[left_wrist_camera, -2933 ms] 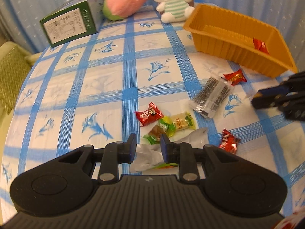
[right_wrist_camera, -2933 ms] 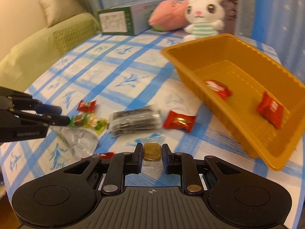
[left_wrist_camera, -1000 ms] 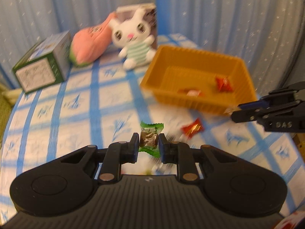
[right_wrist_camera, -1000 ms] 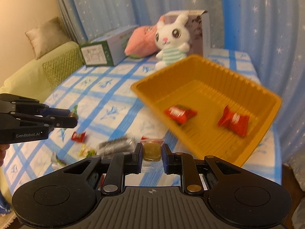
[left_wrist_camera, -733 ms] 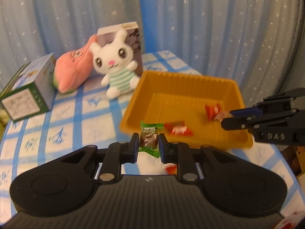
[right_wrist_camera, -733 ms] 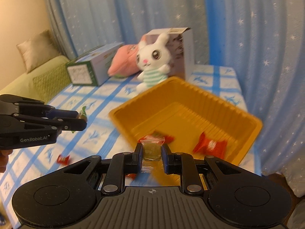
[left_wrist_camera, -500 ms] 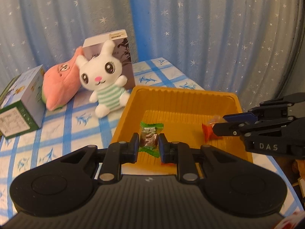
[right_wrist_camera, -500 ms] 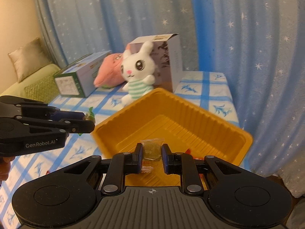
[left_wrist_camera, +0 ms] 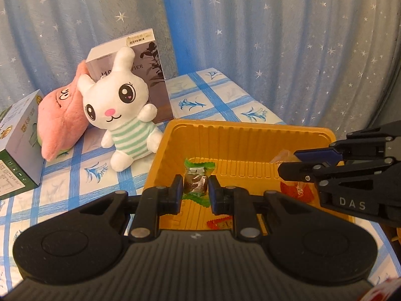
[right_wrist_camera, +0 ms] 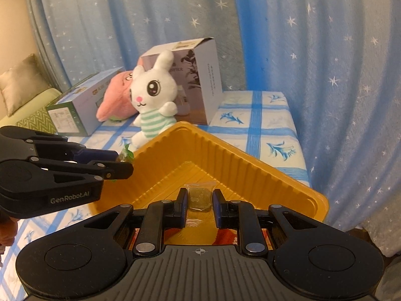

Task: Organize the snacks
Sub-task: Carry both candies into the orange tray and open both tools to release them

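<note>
My left gripper (left_wrist_camera: pixel 193 185) is shut on a green-wrapped brown candy (left_wrist_camera: pixel 196 179) and holds it above the near left part of the orange tray (left_wrist_camera: pixel 250 135). My right gripper (right_wrist_camera: pixel 200 198) is shut on a clear-wrapped tan candy (right_wrist_camera: pixel 199 197) above the same tray (right_wrist_camera: pixel 250 160). Red-wrapped candies (left_wrist_camera: pixel 297 190) lie on the tray floor, partly hidden by the grippers. Each gripper shows in the other's view: the right one (left_wrist_camera: pixel 295 164) at the tray's right side, the left one (right_wrist_camera: pixel 120 161) at its left rim.
A white plush rabbit (left_wrist_camera: pixel 122 110), a pink plush (left_wrist_camera: pixel 62 118), a grey box (left_wrist_camera: pixel 140 75) and a green and white box (left_wrist_camera: pixel 17 145) stand behind the tray on the blue checked tablecloth (left_wrist_camera: pixel 213 97). Blue starred curtains hang close behind. A green sofa (right_wrist_camera: pixel 25 110) is at the left.
Both grippers have risen from the table with their candies and moved over the orange tray. The loose snacks on the cloth have dropped out of view.
</note>
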`<act>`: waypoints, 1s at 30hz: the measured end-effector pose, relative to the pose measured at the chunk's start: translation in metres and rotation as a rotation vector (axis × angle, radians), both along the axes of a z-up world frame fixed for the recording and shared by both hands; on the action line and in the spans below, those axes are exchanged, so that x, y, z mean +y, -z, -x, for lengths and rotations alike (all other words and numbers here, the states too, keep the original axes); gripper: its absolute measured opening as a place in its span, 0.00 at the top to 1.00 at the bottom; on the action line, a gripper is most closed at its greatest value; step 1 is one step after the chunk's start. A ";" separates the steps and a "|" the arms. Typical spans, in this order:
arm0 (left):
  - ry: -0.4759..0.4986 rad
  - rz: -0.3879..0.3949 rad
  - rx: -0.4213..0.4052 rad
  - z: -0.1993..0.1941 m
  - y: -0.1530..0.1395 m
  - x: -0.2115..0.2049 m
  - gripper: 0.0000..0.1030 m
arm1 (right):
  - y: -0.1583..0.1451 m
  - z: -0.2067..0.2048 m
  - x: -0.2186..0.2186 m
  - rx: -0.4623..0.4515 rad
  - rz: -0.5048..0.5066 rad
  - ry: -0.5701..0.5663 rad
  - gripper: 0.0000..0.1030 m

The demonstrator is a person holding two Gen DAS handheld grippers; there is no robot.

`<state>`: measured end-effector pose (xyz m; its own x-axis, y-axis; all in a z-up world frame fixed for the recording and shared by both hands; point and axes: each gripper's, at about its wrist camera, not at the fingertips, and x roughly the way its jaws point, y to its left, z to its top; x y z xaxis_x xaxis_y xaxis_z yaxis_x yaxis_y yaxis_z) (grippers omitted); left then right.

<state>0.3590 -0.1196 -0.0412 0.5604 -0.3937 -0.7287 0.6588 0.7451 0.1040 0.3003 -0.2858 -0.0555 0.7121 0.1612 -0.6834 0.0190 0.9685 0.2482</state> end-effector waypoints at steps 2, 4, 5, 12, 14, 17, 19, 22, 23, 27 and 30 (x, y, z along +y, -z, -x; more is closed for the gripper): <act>-0.002 -0.002 0.007 -0.004 0.005 -0.004 0.80 | 0.003 -0.003 -0.003 0.006 -0.002 0.005 0.80; -0.006 -0.012 0.016 -0.009 0.011 -0.008 0.80 | 0.006 -0.005 -0.005 0.013 -0.002 0.009 0.80; -0.008 -0.016 0.019 -0.011 0.013 -0.009 0.80 | 0.007 -0.007 -0.006 0.016 -0.003 0.010 0.80; -0.014 -0.032 0.042 -0.023 0.028 -0.017 0.80 | 0.014 -0.013 -0.011 0.028 -0.010 0.021 0.80; -0.021 -0.037 0.041 -0.025 0.030 -0.018 0.80 | 0.015 -0.014 -0.012 0.028 -0.012 0.023 0.80; -0.028 -0.034 0.053 -0.027 0.032 -0.016 0.80 | 0.015 -0.016 -0.013 0.028 -0.015 0.023 0.80; -0.029 -0.037 0.054 -0.028 0.033 -0.014 0.80 | 0.016 -0.016 -0.013 0.027 -0.017 0.023 0.80; -0.028 -0.035 0.061 -0.029 0.033 -0.011 0.80 | 0.017 -0.018 -0.013 0.029 -0.020 0.022 0.80; -0.028 -0.034 0.062 -0.030 0.032 -0.010 0.80 | 0.017 -0.019 -0.013 0.031 -0.021 0.021 0.80; -0.035 -0.030 0.064 -0.030 0.032 -0.007 0.80 | 0.020 -0.024 -0.010 0.038 -0.025 0.014 0.80; -0.038 -0.028 0.065 -0.029 0.032 -0.006 0.80 | 0.023 -0.028 -0.009 0.042 -0.031 0.009 0.80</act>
